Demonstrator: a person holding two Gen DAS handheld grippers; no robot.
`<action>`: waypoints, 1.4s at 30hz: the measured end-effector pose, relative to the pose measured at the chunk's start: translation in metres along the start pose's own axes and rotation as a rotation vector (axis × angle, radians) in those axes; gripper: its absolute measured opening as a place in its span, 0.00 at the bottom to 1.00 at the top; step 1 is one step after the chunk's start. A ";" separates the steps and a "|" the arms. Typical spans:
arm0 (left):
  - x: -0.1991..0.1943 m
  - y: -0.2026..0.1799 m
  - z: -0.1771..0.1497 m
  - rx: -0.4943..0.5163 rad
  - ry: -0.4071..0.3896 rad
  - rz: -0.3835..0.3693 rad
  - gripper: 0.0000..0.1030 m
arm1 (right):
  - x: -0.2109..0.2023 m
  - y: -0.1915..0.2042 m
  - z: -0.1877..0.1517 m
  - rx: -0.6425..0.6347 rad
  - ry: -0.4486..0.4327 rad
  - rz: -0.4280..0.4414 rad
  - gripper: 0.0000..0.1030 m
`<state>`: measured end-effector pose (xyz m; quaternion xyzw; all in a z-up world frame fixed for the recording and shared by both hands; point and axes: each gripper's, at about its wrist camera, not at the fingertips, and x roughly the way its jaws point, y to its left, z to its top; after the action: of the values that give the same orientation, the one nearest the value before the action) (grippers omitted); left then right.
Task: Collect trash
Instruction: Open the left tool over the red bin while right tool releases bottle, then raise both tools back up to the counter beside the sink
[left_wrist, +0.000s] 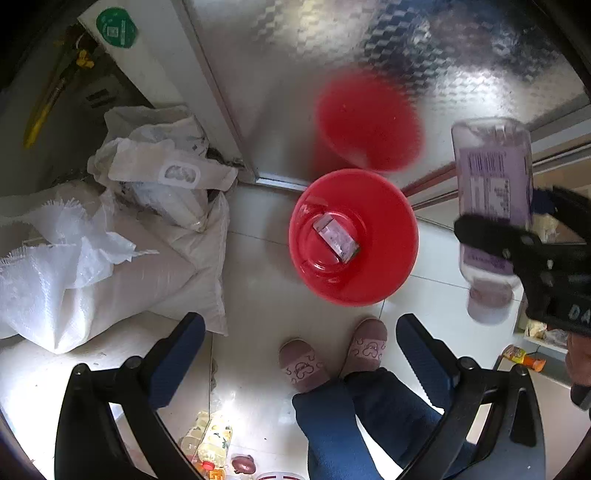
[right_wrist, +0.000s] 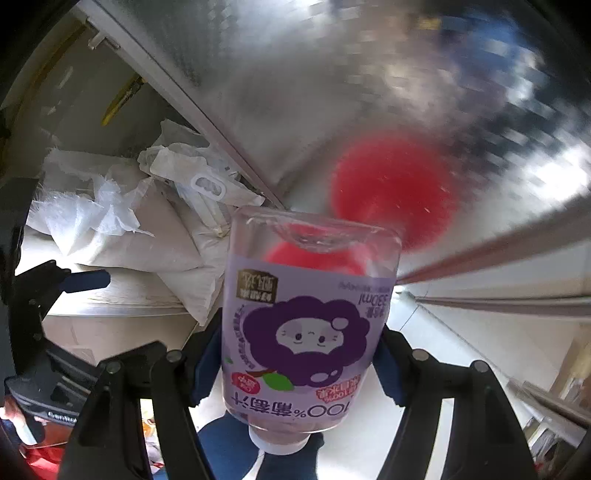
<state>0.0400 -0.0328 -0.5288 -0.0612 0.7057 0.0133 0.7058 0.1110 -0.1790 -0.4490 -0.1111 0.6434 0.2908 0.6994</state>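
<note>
Done — carton in red bin, frame centre | left gripper empty, jaws wide | right gripper clamps bottle — still to bin

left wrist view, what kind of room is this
Probably a home storage corner or utility nook by a doorway: woven sacks piled on the tiled floor, a red plastic bin against a frosted glass door, and slippered feet.

A home: slippered feet on tiled floor; frosted glass door; woven sacks.
</note>
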 end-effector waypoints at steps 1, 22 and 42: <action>0.001 0.001 -0.001 0.003 0.001 -0.003 1.00 | 0.003 0.001 0.001 -0.005 0.004 0.002 0.67; -0.109 -0.030 -0.036 0.026 -0.085 -0.087 1.00 | -0.111 0.019 -0.031 0.046 -0.074 -0.048 0.88; -0.379 -0.062 -0.062 0.027 -0.387 -0.034 1.00 | -0.344 0.075 -0.027 -0.008 -0.277 -0.103 0.88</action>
<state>-0.0161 -0.0757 -0.1467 -0.0600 0.5560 0.0037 0.8290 0.0461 -0.2237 -0.1053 -0.1055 0.5331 0.2693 0.7951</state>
